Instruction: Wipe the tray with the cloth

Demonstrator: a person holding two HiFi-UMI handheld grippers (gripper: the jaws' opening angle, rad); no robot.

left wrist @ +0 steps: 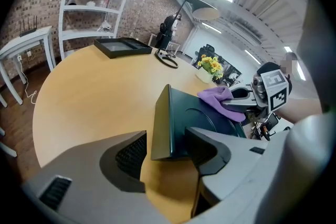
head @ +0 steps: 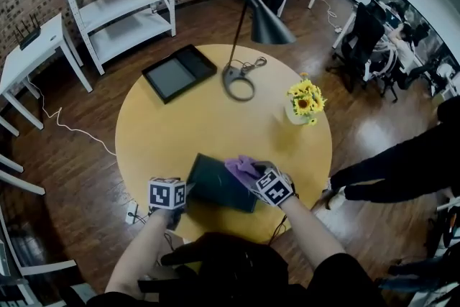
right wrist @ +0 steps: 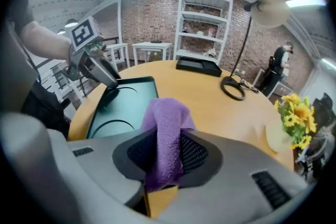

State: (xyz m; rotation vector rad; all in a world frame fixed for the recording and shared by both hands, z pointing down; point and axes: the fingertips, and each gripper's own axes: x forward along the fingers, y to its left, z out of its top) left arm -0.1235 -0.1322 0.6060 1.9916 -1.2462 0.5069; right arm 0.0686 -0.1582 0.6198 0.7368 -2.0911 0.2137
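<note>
Though fuzzy, cloth on smooth rectangular tray

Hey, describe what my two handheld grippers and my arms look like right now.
Both the left gripper and right gripper have chunky grey plastic jaws with black mesh-textured pads. Each carries a white cube printed with black square markers. The forearms are bare below a dark top.

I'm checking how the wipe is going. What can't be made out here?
- Head view: cloth and right gripper cover the tray's right corner.
- Left gripper view: left gripper covers the tray's near corner.
- All views: dirt on the tray, too dim to tell.
</note>
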